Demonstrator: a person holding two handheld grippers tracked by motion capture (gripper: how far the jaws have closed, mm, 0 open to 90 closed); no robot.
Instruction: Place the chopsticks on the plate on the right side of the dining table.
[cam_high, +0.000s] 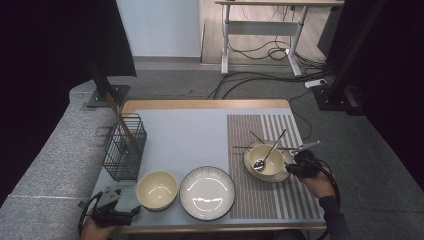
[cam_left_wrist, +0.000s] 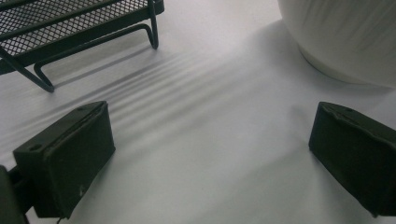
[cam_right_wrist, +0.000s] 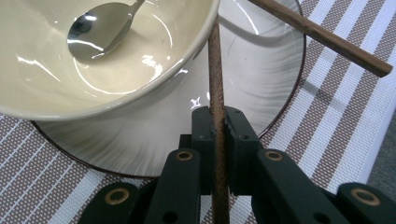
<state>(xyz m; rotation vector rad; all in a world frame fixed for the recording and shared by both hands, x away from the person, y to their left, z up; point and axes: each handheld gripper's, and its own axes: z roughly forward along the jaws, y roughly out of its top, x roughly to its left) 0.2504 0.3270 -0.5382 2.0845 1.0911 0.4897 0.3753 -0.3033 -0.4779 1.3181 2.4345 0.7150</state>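
Your worktop (cam_high: 200, 135) carries a wire basket (cam_high: 124, 147) just ahead of your left tool (cam_high: 112, 210), with a cream bowl (cam_high: 157, 190) and a dark-rimmed plate (cam_high: 207, 192) to that tool's right. Under your right tool (cam_high: 295, 165) lies a striped mat (cam_high: 265, 195).

Your left tool (cam_high: 131, 212) rests low at the near left, jaws spread wide. Your right tool (cam_high: 289, 168), gripped in your right hand (cam_high: 318, 186), has its jaws clamped tight.
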